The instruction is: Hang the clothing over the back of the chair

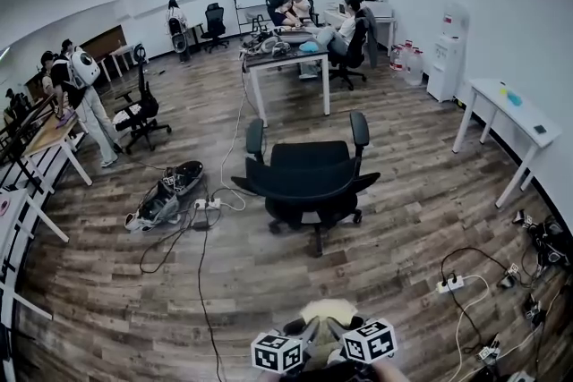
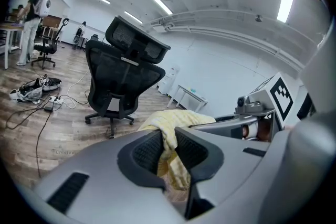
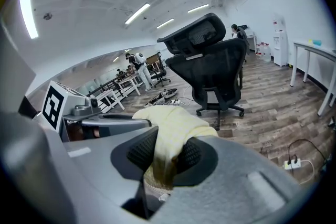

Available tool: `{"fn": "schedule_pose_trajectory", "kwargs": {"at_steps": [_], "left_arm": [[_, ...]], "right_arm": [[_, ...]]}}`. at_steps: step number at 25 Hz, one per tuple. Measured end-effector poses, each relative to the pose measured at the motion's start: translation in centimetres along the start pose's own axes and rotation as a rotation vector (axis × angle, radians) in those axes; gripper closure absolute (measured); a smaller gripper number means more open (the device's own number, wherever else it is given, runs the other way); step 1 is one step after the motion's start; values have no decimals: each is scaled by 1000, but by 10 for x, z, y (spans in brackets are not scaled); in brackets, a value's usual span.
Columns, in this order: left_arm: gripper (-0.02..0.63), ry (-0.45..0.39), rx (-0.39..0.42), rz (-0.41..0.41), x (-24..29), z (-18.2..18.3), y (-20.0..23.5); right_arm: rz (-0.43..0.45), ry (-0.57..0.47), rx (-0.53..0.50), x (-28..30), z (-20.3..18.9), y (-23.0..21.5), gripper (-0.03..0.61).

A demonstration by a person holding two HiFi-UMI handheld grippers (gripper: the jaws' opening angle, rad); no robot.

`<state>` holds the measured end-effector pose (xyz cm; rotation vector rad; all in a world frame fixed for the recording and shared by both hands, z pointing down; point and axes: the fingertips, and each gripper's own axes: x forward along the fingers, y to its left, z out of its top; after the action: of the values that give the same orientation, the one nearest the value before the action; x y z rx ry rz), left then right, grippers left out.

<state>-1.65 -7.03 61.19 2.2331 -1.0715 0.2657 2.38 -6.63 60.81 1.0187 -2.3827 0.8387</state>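
- Holding the pale yellow clothing [image 3: 170,126] in both grippers, low in front of the person and well apart from the chair [image 1: 309,174]; the step in hand reads as the approach.
- left gripper [image 2: 168,152]: jaws narrow, ribbed pads pinched on a fold of the cloth.
- right gripper [image 3: 167,157]: jaws likewise narrow, clamped on another fold; the two grippers sit side by side with the garment bunched between them.
- The chair stands on the wood floor [image 1: 421,219], with its backrest [image 2: 123,73] and headrest [image 2: 137,42] turned toward the person; nothing hangs on it yet.
- Next move, by judgement: close the gap, lift both grippers above the top of the back, spread them to open the bunched cloth, then lower it astride the back before letting go.
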Motion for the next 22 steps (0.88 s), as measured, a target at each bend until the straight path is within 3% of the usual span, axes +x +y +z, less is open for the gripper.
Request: {"fn": "schedule_pose_trajectory", "kwargs": {"at_steps": [16, 22], "left_arm": [[546, -125, 3, 66, 34, 52, -19], [546, -155, -3, 60, 41, 66, -23]], "right_arm": [[102, -51, -63, -13, 54, -42, 505], [91, -64, -78, -17, 68, -49, 505]]}}
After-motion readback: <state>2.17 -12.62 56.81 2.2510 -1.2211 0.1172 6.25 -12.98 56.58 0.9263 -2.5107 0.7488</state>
